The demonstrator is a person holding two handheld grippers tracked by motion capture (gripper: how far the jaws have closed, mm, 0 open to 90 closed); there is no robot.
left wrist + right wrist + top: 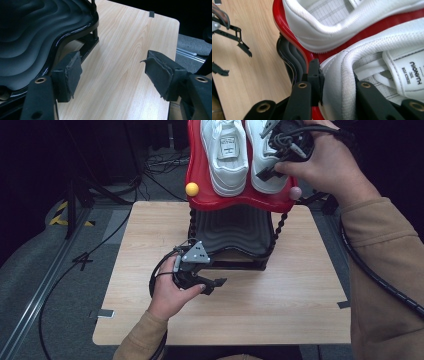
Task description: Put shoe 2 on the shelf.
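Right gripper [278, 157]: we see its jaws clamped on the heel collar of the right white shoe [342, 82], one jaw inside, one outside.
Shoes: both sit on the red top shelf [196, 170]; the left shoe [225, 155] lies untouched.
Left gripper [113, 75]: jaws apart, holding nothing, just beside the black lower shelf [30, 37].
High view: we note the rack standing on the wooden table [300, 285].

The tongue label [414, 72] of the right white shoe [372, 62] reads "HUANQIU"; smaller print beside it is too blurred.
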